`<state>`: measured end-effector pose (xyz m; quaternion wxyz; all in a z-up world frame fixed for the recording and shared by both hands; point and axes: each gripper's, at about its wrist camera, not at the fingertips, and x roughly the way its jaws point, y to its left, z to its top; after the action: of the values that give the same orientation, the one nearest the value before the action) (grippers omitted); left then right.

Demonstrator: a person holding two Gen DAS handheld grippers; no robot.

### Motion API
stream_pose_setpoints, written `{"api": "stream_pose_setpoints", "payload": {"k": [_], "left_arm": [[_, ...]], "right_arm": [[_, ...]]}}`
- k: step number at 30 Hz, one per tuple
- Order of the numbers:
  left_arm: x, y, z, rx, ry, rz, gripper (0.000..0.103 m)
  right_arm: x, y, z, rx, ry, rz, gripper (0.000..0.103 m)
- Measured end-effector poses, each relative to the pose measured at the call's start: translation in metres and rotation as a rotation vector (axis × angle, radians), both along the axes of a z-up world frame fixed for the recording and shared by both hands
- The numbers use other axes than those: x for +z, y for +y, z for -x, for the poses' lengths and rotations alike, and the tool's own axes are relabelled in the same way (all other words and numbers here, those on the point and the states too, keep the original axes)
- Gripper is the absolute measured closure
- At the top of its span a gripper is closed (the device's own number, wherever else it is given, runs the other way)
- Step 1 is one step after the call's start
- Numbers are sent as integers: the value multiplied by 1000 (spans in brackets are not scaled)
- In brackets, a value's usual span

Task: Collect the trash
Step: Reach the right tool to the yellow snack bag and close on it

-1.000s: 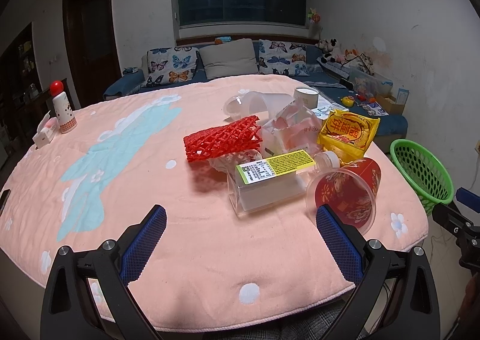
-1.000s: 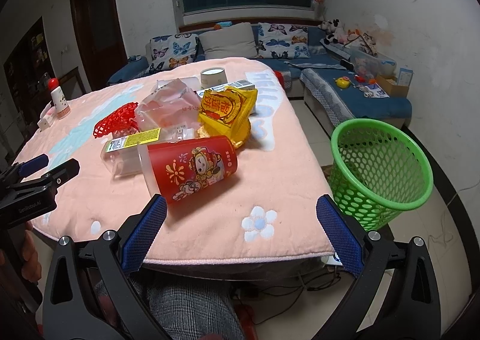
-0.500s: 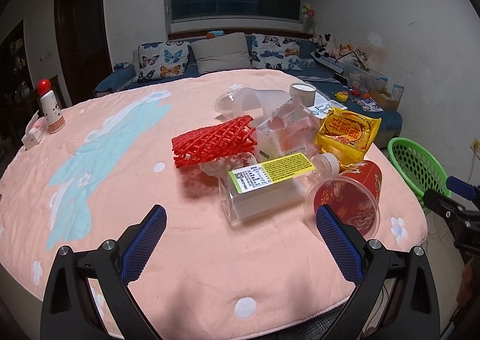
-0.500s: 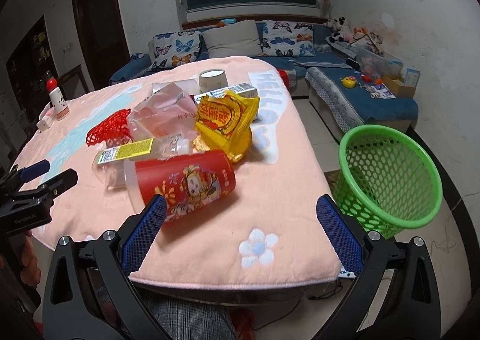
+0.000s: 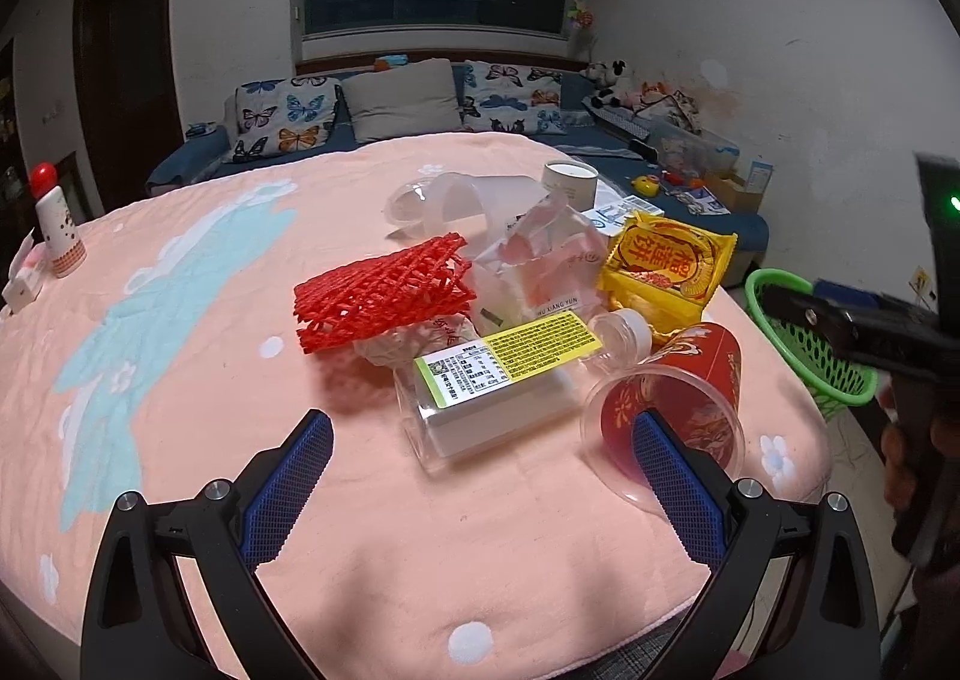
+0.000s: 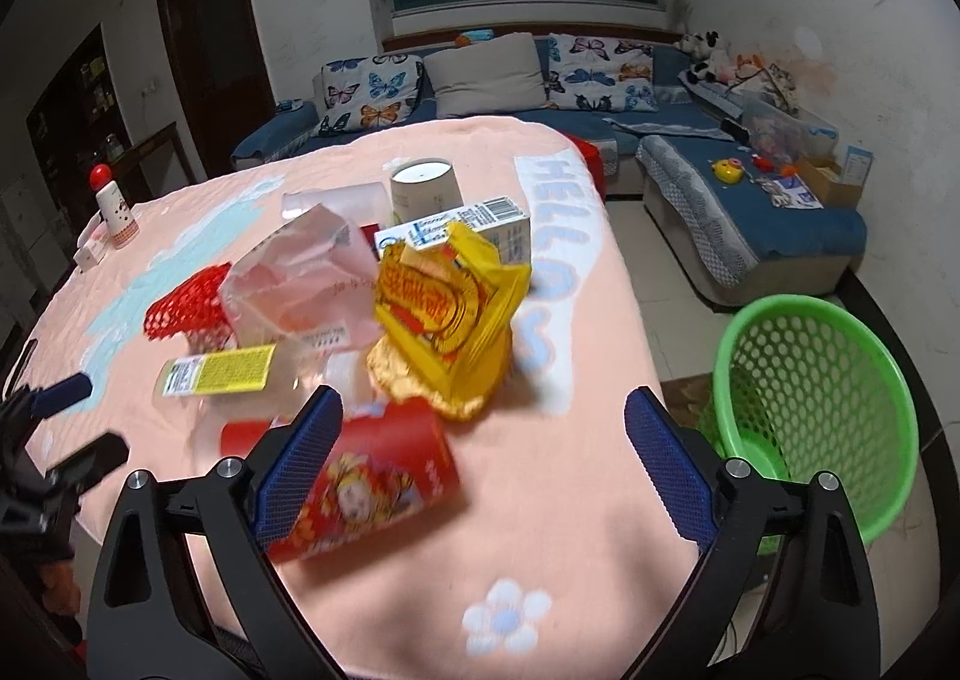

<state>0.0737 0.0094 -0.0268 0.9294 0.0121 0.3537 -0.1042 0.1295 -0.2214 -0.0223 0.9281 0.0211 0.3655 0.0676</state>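
On the table (image 5: 180,440), the trash sits in 1 heap right of frame centre in the left wrist view: mesh sleeve (image 5: 384,290) leftmost, bottle (image 5: 498,386) below it, cup (image 5: 672,410) lower right, snack bag (image 5: 666,266) above. The basket (image 6: 816,410) stands off the table at the right edge.

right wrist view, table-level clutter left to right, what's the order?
White bottle with red cap → red plastic mesh sleeve → crumpled clear plastic bag → yellow snack wrapper → green perforated plastic basket, on the floor.
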Motion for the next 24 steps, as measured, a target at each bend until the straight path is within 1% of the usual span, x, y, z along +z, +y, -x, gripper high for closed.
{"api": "stream_pose_setpoints", "payload": {"k": [5, 10, 13, 15, 18, 20, 21, 22, 23, 24], "left_arm": [[-4, -5, -4, -44, 5, 2, 6], [-6, -15, -5, -120, 14, 12, 6], [-6, -22, -5, -163, 28, 27, 6], [-6, -26, -6, -190, 34, 44, 6], [-5, -34, -5, -233, 42, 61, 6], [-4, -38, -4, -261, 48, 77, 6], [-4, -43, -4, -284, 50, 85, 6], [-4, -45, -2, -297, 48, 87, 7], [-4, -48, -1, -311, 48, 89, 7], [-4, -54, -1, -334, 52, 94, 7]], "right_arm": [[-8, -4, -24, 13, 34, -22, 13], [-17, -4, -40, 26, 54, -29, 17], [-19, -5, -50, 29, 62, -52, 22], [-21, -6, -57, 39, 72, -73, 24], [-23, -4, -67, 61, 74, -76, 31], [-25, -4, -73, 74, 87, -100, 39], [-25, -5, -75, 81, 93, -114, 41], [-26, -5, -77, 85, 95, -128, 46], [-26, -6, -77, 87, 95, -133, 54], [-25, -6, -77, 91, 95, -141, 58]]}}
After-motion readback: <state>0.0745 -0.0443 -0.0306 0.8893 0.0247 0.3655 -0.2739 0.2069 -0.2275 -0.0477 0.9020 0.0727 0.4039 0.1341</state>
